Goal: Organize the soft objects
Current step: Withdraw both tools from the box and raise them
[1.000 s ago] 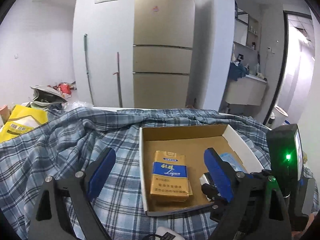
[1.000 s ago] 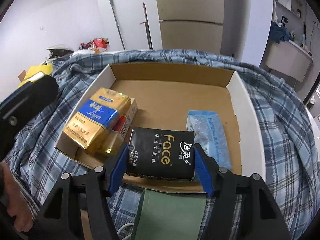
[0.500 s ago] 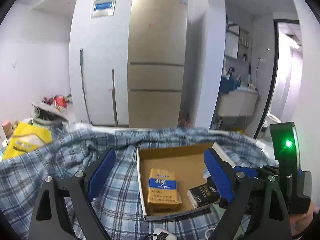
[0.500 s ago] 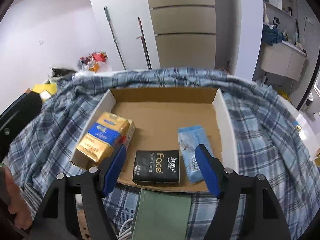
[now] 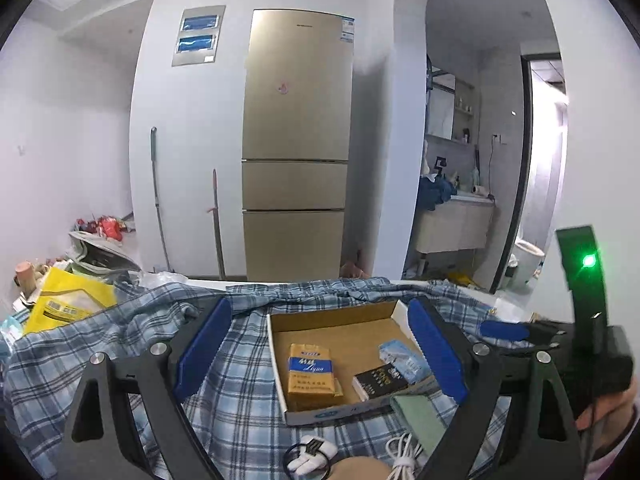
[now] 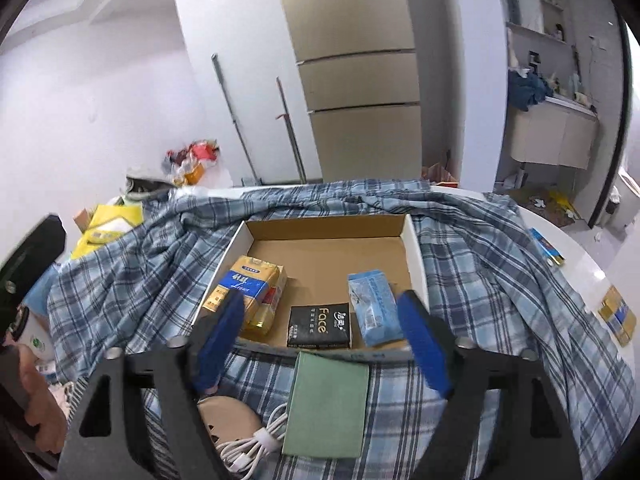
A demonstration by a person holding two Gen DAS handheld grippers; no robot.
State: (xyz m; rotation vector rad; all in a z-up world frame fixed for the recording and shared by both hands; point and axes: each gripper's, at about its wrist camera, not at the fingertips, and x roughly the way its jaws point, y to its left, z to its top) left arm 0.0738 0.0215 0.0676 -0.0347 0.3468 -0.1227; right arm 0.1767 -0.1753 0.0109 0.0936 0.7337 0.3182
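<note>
A shallow cardboard box (image 6: pixel 414 248) (image 5: pixel 276 354) lies on a blue plaid cloth (image 6: pixel 500 272). In it are a yellow-and-blue tissue pack (image 6: pixel 250 284) (image 5: pixel 311 376), a black "Face" tissue pack (image 6: pixel 320 326) (image 5: pixel 378 378) and a light blue tissue pack (image 6: pixel 374 308) (image 5: pixel 400 358). A green pack (image 6: pixel 328 400) (image 5: pixel 418 416) lies on the cloth in front of the box. My right gripper (image 6: pixel 320 344) is open and empty above the box's near edge. My left gripper (image 5: pixel 320 348) is open and empty, held back from the box.
A white cable (image 6: pixel 250 440) and a tan round object (image 6: pixel 228 416) lie at the near edge. Yellow bags (image 5: pixel 68 300) sit at the left. More yellow packs (image 6: pixel 618 316) lie on the white table at the right. A fridge (image 5: pixel 296 140) stands behind.
My right gripper opened, let go of the black pack in the box, and drew back and up. My left gripper also drew back and up.
</note>
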